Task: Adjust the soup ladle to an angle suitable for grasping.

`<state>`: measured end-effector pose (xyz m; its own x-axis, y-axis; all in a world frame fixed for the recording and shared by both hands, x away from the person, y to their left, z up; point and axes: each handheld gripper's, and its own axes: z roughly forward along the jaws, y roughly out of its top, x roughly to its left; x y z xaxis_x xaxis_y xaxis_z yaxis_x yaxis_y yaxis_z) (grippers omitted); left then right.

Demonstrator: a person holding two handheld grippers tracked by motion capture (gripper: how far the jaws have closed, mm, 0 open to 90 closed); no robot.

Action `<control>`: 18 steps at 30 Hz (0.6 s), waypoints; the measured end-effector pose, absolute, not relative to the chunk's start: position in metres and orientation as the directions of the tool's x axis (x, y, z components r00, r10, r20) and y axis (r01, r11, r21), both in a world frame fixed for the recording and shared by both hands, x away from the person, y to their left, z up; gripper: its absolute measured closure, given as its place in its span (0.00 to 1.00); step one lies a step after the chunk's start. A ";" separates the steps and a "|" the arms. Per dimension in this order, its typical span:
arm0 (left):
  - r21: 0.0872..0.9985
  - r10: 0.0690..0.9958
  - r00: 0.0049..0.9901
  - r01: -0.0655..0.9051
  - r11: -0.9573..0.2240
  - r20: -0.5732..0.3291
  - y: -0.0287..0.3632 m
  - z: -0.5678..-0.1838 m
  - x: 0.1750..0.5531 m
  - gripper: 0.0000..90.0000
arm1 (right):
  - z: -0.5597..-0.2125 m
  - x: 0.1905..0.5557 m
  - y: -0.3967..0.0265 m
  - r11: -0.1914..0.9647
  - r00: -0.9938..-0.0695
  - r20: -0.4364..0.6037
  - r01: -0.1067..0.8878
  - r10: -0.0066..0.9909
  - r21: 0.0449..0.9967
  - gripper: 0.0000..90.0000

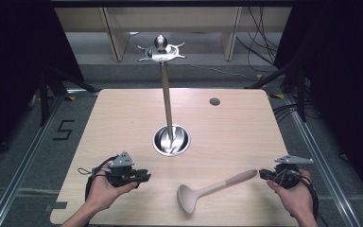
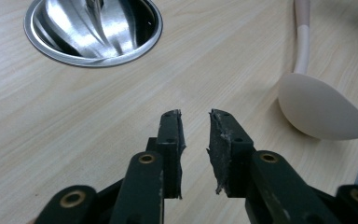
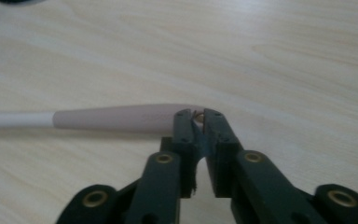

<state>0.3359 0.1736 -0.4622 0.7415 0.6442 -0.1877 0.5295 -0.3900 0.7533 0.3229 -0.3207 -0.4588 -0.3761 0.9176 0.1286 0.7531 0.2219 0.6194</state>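
A beige ladle (image 1: 217,187) lies on the wooden table (image 1: 123,118) near its front edge, bowl toward me and handle pointing right. My right gripper (image 1: 263,174) sits at the front right, its jaws shut just at the handle's tip. In the right gripper view the pink-beige handle (image 3: 116,119) ends right behind the right gripper (image 3: 198,115); whether they touch I cannot tell. My left gripper (image 1: 147,177) rests at the front left, open a little with nothing between its jaws. In the left gripper view the left gripper (image 2: 196,114) points at bare wood, with the ladle's bowl (image 2: 321,109) to the right.
A steel stand rises from the table's middle: round dished base (image 1: 171,140), thin pole (image 1: 167,99) and a hooked crown (image 1: 161,51) on top. The base (image 2: 93,32) also lies ahead of the left gripper. A small round grommet (image 1: 214,101) sits at the back right.
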 end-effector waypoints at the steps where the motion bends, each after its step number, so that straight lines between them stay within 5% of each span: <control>1: 0.759 0.644 0.742 0.526 -0.383 -0.189 0.171 -0.461 0.335 0.85 | -0.459 0.323 -0.319 0.246 -0.394 0.118 0.752 0.911 0.612 0.99; 7: 0.752 0.612 0.765 0.522 -0.404 -0.202 0.157 -0.465 0.338 0.97 | -0.464 0.327 -0.309 0.324 -0.474 0.161 0.776 0.866 0.541 1.00; 18: 0.722 0.561 0.821 0.451 -0.525 -0.104 0.135 -0.471 0.355 0.99 | -0.472 0.336 -0.301 0.370 -0.503 0.173 0.791 0.847 0.488 1.00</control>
<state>0.3552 0.1352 -0.4712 0.8210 0.5613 -0.1042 0.4507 -0.5254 0.7216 0.3359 -0.3009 -0.4718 -0.5030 0.8468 0.1727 0.7906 0.3701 0.4878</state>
